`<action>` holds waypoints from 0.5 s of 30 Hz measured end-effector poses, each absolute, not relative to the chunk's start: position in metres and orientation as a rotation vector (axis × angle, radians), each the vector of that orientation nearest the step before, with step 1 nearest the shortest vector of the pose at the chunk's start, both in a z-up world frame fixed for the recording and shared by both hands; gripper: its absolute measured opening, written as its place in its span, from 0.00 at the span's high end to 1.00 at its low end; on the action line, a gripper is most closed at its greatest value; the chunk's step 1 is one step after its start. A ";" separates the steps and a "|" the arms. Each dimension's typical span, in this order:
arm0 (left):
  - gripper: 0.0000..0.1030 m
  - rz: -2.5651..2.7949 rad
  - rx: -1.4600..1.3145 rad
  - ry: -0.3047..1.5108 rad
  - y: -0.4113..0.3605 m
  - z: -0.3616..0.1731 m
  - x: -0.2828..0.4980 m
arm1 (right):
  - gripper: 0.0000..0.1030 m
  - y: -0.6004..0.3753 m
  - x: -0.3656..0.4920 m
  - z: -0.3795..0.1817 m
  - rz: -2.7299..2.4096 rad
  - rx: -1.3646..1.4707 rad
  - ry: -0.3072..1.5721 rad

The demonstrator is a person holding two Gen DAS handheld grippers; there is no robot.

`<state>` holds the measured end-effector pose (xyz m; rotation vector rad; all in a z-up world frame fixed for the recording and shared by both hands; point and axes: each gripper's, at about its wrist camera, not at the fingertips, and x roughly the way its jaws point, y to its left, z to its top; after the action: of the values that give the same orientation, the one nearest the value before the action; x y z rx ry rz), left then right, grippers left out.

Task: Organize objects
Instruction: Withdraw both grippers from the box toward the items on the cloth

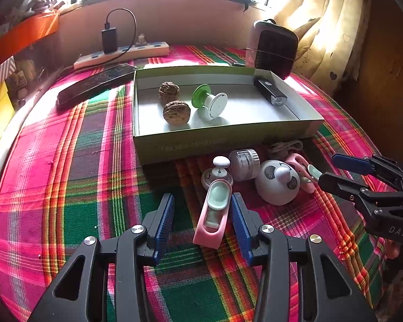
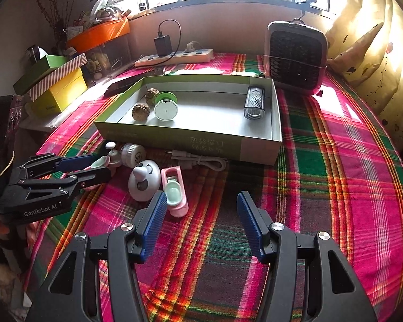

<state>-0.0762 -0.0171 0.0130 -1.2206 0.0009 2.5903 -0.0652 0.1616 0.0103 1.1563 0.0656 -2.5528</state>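
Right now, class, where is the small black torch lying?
The torch lies inside the open box, at its right end near the far corner, apart from the two walnuts and the green spool at the left end.

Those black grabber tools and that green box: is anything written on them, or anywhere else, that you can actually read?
"GenRobot.AI": white lettering on the body of the left gripper.
"DAS": on the body of the right gripper; it may be part of a longer word.
Front wall of the green box: pale printed characters, too blurred to read.
Yellow box: a small word, too small to read.
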 end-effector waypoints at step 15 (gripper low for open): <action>0.60 2.599 -1.223 -0.016 -0.021 0.013 -0.079 | 0.46 0.145 -0.076 -0.002 -2.502 1.210 0.158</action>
<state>-0.0792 -0.0213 0.0127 -1.2228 -0.0165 2.5991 -0.0756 0.1449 -0.0021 1.2103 0.1575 -2.5020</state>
